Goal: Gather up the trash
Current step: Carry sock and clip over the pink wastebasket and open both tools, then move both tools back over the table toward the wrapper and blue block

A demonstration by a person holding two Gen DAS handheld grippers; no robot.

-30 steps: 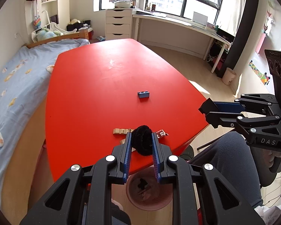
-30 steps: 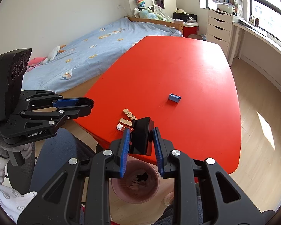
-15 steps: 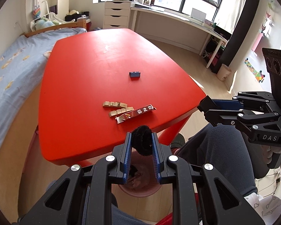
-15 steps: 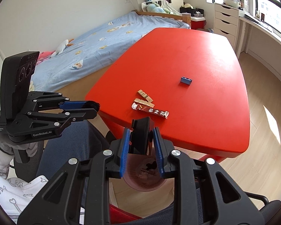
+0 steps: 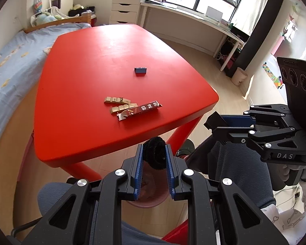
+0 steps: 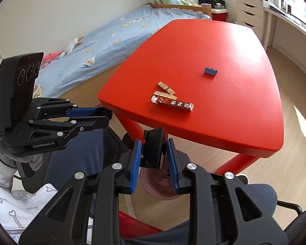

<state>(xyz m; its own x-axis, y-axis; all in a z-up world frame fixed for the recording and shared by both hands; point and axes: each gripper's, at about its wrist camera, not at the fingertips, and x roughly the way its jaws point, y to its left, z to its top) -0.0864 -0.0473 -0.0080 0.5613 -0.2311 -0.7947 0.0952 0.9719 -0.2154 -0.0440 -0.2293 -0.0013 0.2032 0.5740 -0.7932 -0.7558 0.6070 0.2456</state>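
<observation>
Both grippers have pulled back off the red table (image 5: 112,65) and now hang past its near edge over the pink bin (image 6: 163,185) on the floor. The left gripper (image 5: 154,159) is clamped on a black fuzzy ball (image 5: 154,153); the right gripper (image 6: 154,155) pinches a black box (image 6: 153,149), whose flat face only the right wrist view shows. On the table, at twelve o'clock from the fingers, lie a dark wrapper (image 5: 141,109), two wooden clips (image 5: 120,104) touching it, and, farther off, a blue brick (image 5: 140,70). A table leg (image 6: 132,126) stands just beside the bin. Open wooden floor lies at three o'clock; a bed (image 6: 104,40) flanks the table at ten.
</observation>
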